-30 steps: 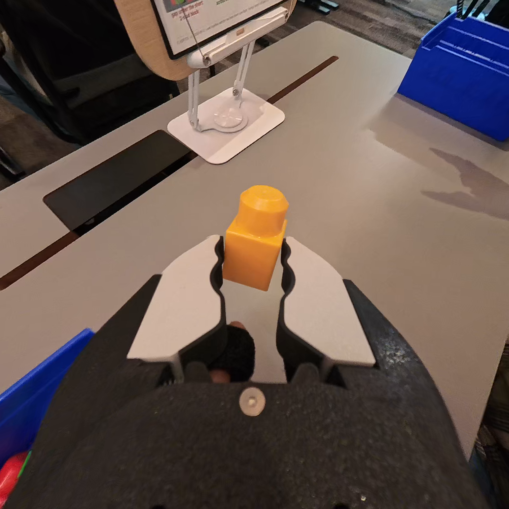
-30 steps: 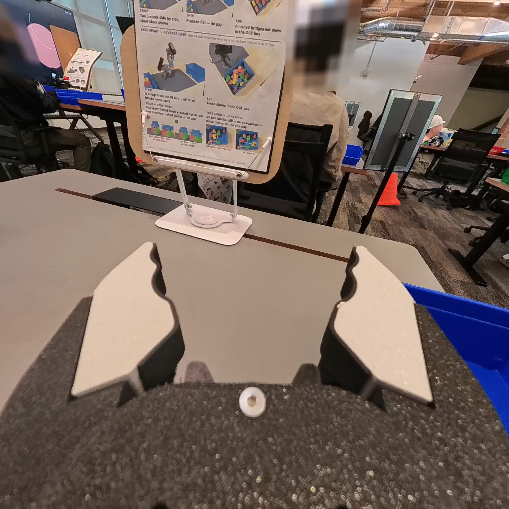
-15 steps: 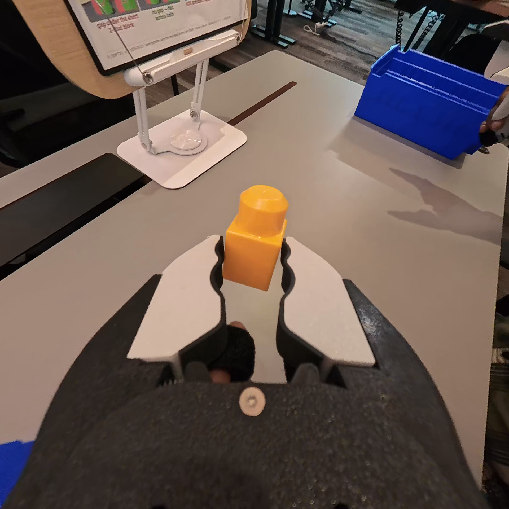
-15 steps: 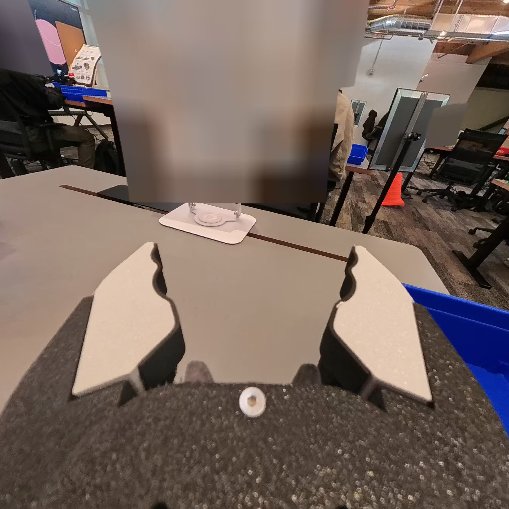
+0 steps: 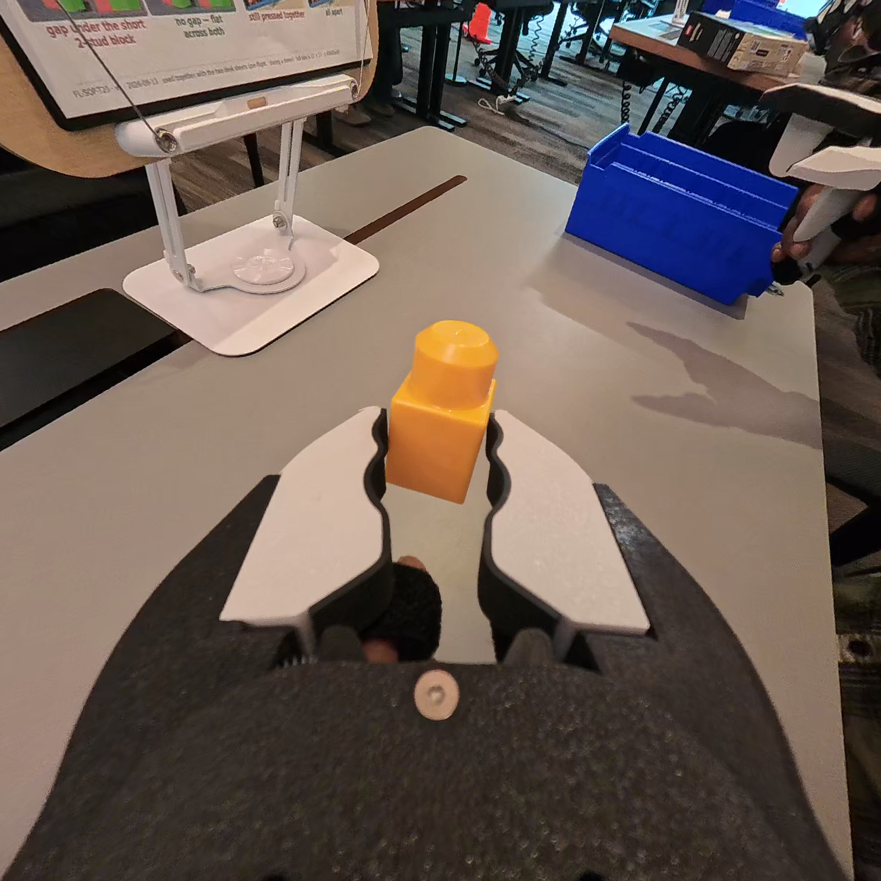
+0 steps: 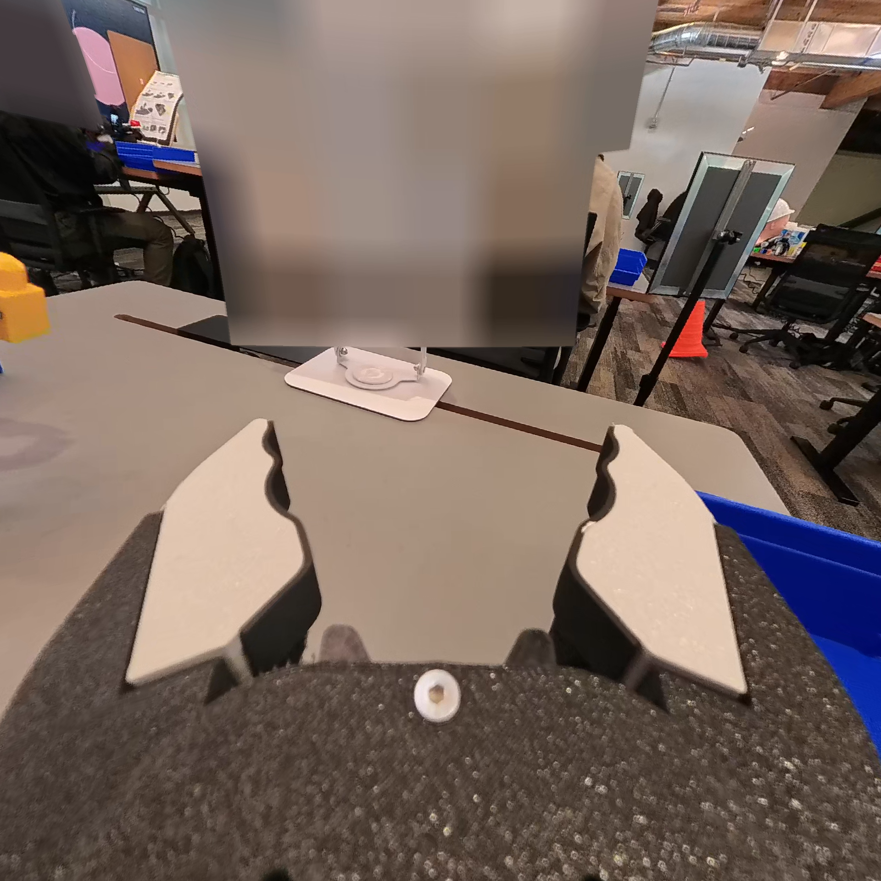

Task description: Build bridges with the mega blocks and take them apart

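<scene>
My left gripper [image 5: 435, 429] is shut on an orange one-stud mega block [image 5: 441, 414], held upright above the grey table [image 5: 619, 476]. The same orange block shows at the far left edge of the right wrist view [image 6: 19, 305]. My right gripper [image 6: 436, 438] is open and empty above the table, beside a blue bin [image 6: 810, 581]. It also shows at the far right of the left wrist view [image 5: 834, 157], held by a hand next to the blue bin [image 5: 677, 219].
A white stand [image 5: 252, 281] holding an instruction board [image 5: 190, 52] sits at the table's back, next to a dark slot [image 5: 405, 210]. The stand base also shows in the right wrist view [image 6: 369, 386]. Chairs, desks and an orange cone [image 6: 686, 333] lie beyond the table.
My left gripper has swung right with the orange block, bringing the blue bin and the right gripper into its view. The orange block has entered the right wrist view at the left edge.
</scene>
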Demonstrator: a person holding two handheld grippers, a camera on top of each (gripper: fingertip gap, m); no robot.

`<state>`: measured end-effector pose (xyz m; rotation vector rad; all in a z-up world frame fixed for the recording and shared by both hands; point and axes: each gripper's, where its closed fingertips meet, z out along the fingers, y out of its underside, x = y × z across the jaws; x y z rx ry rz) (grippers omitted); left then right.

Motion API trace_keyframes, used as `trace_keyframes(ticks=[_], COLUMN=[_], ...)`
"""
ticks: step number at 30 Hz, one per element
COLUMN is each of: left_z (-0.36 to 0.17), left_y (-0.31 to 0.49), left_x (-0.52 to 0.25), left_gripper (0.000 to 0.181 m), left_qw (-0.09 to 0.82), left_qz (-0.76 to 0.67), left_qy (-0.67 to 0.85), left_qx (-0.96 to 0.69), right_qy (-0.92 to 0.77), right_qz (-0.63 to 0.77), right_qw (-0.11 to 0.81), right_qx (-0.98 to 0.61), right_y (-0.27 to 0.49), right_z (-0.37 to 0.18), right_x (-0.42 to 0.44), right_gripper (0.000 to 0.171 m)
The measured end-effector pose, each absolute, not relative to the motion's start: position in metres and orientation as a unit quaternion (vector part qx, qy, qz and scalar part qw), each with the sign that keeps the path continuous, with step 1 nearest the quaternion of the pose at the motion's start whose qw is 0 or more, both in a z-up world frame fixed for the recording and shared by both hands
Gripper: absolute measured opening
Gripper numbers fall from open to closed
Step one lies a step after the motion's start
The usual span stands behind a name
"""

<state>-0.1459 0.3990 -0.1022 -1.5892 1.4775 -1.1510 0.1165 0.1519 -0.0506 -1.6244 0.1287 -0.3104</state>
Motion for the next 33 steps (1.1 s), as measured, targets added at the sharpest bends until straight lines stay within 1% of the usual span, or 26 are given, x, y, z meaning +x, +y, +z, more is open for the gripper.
trace_keyframes(ticks=[9,24,33], left_z=[-0.111,-0.167,-0.197], left_y=[0.388,0.384,0.378], left_x=[-0.133,-0.108,-0.099], left_gripper=[0.039,0.040,0.040], left_qw=[0.338,0.328,0.294], left_qz=[-0.464,-0.427,-0.399], left_qy=[0.556,0.576,0.604], left_qx=[-0.601,-0.615,-0.624], right_qy=[0.054,0.055,0.055], right_qz=[-0.134,-0.132,-0.129], right_qw=[0.676,0.676,0.675], right_qx=[-0.723,-0.722,-0.725], right_y=[0.155,0.154,0.156], right_z=[-0.051,-0.053,-0.057], right_x=[0.113,0.113,0.113], right_gripper=[0.123,0.123,0.123])
